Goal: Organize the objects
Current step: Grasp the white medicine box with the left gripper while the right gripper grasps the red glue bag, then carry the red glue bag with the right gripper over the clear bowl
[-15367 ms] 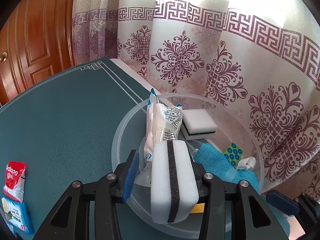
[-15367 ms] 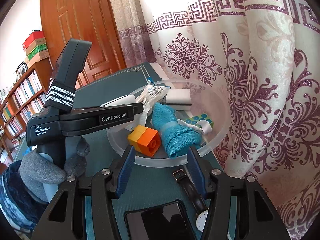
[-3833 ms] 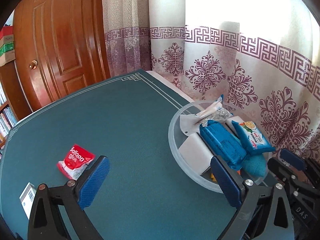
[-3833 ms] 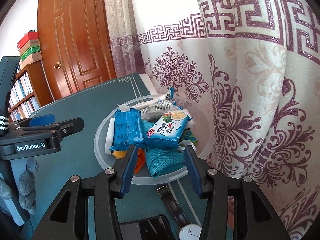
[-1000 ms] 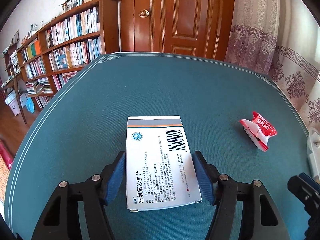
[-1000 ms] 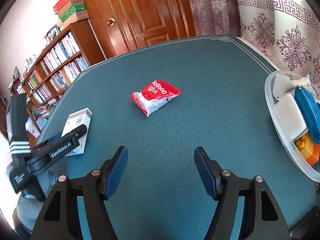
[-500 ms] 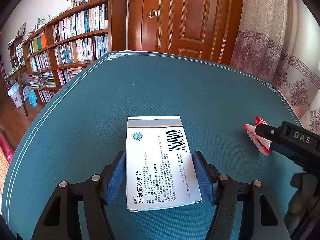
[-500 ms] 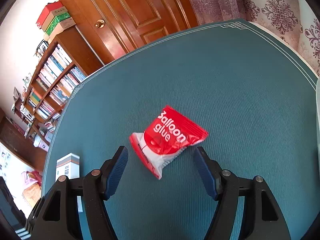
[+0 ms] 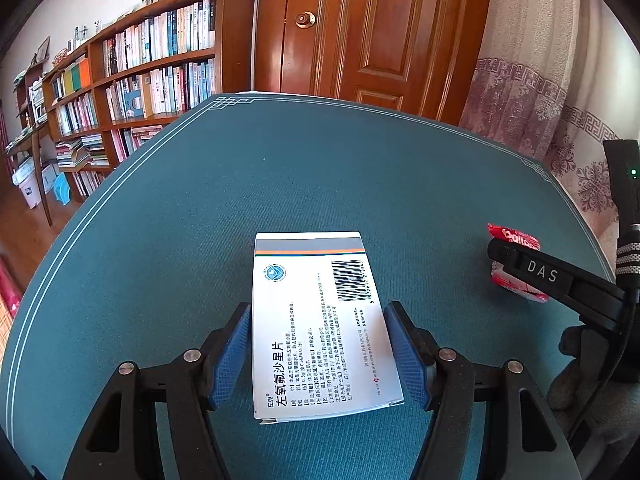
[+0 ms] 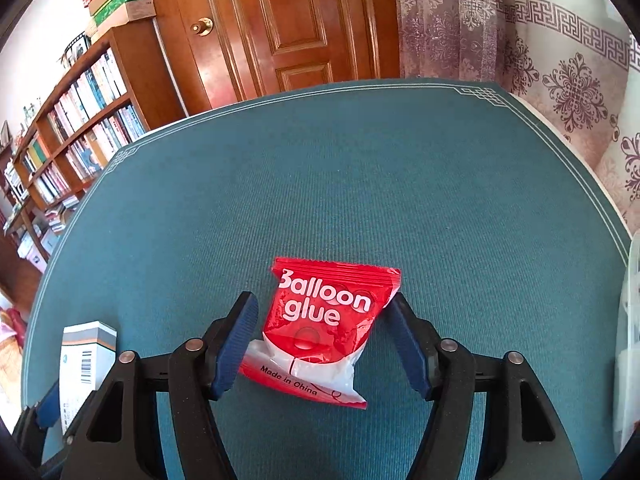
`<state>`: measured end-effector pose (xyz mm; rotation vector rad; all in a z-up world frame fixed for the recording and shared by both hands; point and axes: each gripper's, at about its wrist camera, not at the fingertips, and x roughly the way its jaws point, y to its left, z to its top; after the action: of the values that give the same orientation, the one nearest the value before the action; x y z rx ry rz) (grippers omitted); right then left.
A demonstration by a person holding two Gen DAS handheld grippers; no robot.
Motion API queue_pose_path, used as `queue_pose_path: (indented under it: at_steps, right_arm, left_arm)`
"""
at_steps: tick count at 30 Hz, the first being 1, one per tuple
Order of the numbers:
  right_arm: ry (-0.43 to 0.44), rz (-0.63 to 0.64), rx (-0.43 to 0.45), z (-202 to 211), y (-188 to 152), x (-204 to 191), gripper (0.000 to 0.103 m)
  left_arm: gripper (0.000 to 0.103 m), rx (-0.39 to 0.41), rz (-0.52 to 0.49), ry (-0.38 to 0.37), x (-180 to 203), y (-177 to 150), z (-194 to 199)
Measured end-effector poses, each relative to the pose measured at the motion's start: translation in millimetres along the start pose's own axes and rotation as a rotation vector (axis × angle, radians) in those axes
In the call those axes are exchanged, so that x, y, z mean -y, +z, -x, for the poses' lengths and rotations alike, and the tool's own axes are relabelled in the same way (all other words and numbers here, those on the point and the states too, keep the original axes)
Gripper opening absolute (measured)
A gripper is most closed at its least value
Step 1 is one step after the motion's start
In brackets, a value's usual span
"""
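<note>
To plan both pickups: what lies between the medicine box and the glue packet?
Only bare teal table cloth between medicine box and glue packet, in the left wrist view.

- The right gripper (image 10: pixel 322 334) stands open around the red "Balloon glue" packet (image 10: pixel 328 322) — blue pads on either side of it.
- The packet lies flat on the teal table (image 10: pixel 360 184).
- Left of the packet, near the table's edge, lies a white medicine box (image 10: pixel 86 364) — partly hidden by the left gripper (image 10: pixel 48 402).
</note>
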<state>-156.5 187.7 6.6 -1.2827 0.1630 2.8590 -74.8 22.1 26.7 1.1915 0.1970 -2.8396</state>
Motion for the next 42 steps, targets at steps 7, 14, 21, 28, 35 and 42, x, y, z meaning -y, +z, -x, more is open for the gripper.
queue_pose_path:
  at_steps: [7,14,21,28,35,42]
  right_arm:
    - [0.003,0.035,0.001,13,-16,1,0.046]
    - [0.049,-0.002,0.001,38,-40,12,0.046]
    - [0.061,-0.021,0.018,66,-58,22,0.046]
    - [0.069,-0.052,0.037,89,-72,35,0.046]
    - [0.055,-0.061,0.069,108,-78,44,0.046]
    - [0.027,-0.085,0.100,125,-76,64,0.046]
  left_arm:
    - [0.069,0.004,0.000,-0.024,1,1,3]
    - [0.069,0.023,-0.008,-0.124,7,1,13]
    - [0.069,0.014,-0.023,-0.205,16,0,16]
    - [0.069,0.010,-0.037,-0.244,20,-3,19]
    - [0.069,0.009,-0.060,-0.246,26,-5,20]
    - [0.069,0.007,-0.073,-0.242,29,-7,19]
